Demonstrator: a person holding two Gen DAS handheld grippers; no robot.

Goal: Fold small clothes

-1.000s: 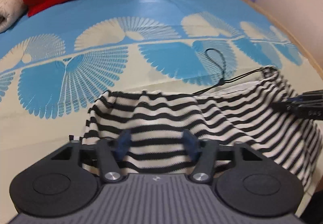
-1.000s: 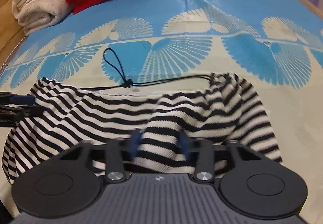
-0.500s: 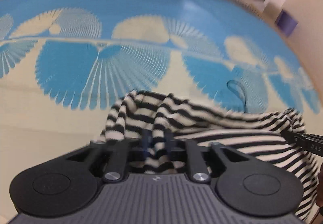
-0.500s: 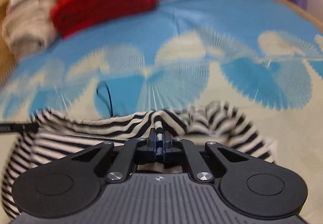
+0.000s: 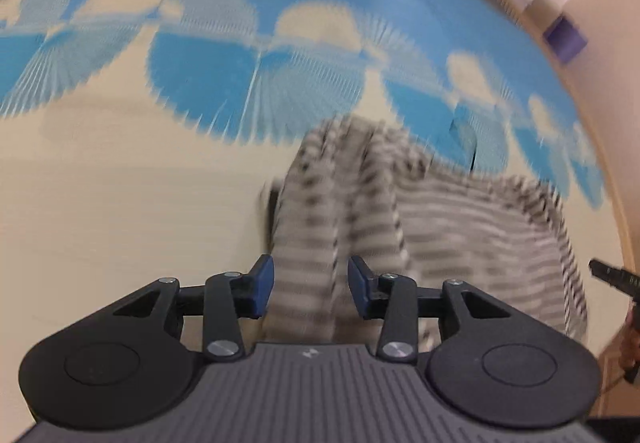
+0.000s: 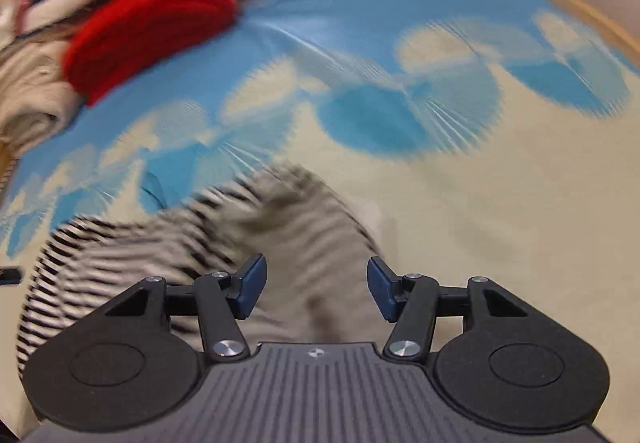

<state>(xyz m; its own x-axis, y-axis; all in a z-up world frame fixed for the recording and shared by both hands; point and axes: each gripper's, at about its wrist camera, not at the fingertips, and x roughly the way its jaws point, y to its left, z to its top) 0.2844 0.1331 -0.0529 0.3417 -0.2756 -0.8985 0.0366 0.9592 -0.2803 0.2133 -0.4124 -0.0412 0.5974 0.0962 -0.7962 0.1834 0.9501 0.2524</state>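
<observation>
A black-and-white striped garment (image 5: 432, 219) lies bunched on the blue-and-cream patterned cloth (image 5: 120, 211), blurred by motion. My left gripper (image 5: 311, 289) is open, its blue pads either side of a ridge of the striped fabric. In the right wrist view the same garment (image 6: 192, 239) lies ahead and to the left. My right gripper (image 6: 316, 289) is open over its right end, pads apart. The tip of the right gripper (image 5: 612, 277) shows at the right edge of the left wrist view.
A red folded item (image 6: 152, 27) and cream towels (image 6: 28, 103) are stacked at the far left of the cloth (image 6: 500, 203). A purple object (image 5: 566, 39) stands by the wall beyond the far right edge.
Both grippers were shut on the striped garment half a second ago; now both have opened and let it go. The garment has been gathered inward into a narrower heap.
</observation>
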